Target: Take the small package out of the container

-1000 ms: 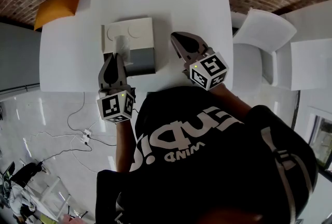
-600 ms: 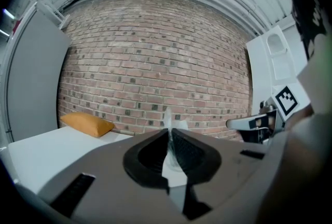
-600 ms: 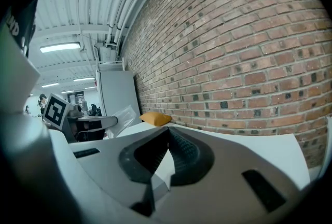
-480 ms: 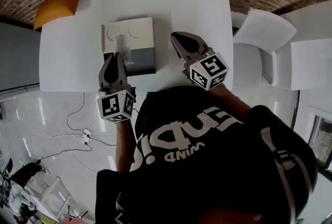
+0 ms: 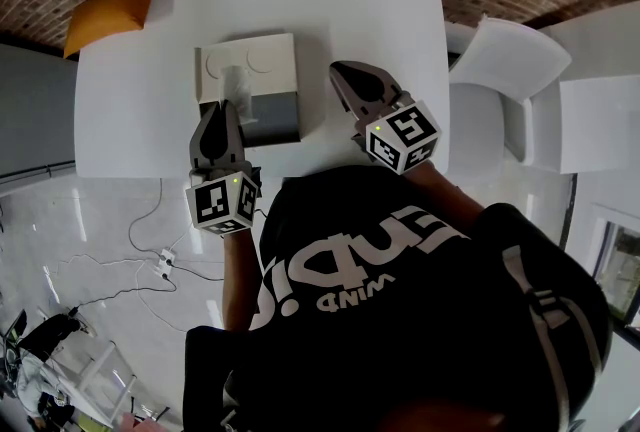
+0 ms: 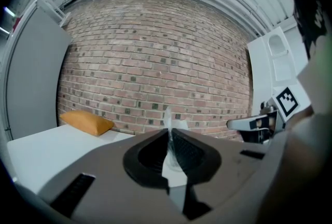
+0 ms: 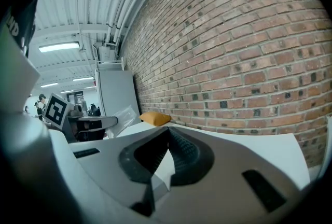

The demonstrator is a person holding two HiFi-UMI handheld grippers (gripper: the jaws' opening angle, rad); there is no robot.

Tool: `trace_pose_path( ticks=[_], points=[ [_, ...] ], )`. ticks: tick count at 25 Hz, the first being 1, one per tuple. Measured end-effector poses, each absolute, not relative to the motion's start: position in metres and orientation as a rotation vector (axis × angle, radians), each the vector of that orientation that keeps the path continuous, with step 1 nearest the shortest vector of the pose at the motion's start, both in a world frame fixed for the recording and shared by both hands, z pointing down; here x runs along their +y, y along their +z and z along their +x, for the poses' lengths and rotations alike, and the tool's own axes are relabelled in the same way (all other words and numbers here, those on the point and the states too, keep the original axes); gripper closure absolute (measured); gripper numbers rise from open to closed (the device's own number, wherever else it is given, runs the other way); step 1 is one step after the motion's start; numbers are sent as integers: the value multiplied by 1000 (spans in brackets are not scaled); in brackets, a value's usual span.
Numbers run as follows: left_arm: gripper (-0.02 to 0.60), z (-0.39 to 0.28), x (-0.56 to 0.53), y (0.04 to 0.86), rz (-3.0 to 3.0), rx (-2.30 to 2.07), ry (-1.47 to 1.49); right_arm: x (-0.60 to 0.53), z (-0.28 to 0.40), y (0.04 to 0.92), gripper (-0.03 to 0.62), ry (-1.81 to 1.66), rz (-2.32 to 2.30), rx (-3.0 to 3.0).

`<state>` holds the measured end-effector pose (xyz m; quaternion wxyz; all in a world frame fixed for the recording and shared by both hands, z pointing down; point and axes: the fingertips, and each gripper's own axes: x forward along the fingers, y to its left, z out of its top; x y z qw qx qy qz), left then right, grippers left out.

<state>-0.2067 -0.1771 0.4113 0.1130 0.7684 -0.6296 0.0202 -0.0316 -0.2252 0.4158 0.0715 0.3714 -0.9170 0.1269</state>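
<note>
At the far left an orange cushion (image 5: 108,15) lies on the corner of the white tabletop (image 5: 130,110), against the brick wall. Next comes my left gripper (image 5: 221,105), its marker cube (image 5: 222,203) showing a square black-and-white pattern with no letters. In the left gripper view my fingers (image 6: 189,154) are pressed together on the small package (image 6: 174,127), a thin clear plastic sachet whose top edge sticks up past their tips; I can read no print on it. From the head view the small package (image 5: 236,85) sits over the left side of the container (image 5: 262,65), a white box with a grey part toward me. How far it is lifted clear I cannot tell from there. The right gripper view shows it sticking out past my left fingertips, in front of a grey cabinet. Right of the container, apart from it, is my right gripper (image 5: 338,72). Its fingers (image 7: 184,158) are closed tip to tip with nothing between them, only bare tabletop beyond. Its own marker cube (image 5: 402,137) bears another square pattern. My black shirt (image 5: 390,250) carries white lettering that runs upside down to the head camera; I cannot read it with certainty. White chairs (image 5: 505,55) stand at the far right.
</note>
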Motion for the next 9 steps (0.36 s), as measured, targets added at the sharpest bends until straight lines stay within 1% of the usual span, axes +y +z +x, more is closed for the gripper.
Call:
trace_pose_path(
  ticks=[9],
  points=[
    [555, -209, -176, 415, 2232, -1840, 90, -226, -33, 417, 594, 382, 1114, -2753]
  ],
)
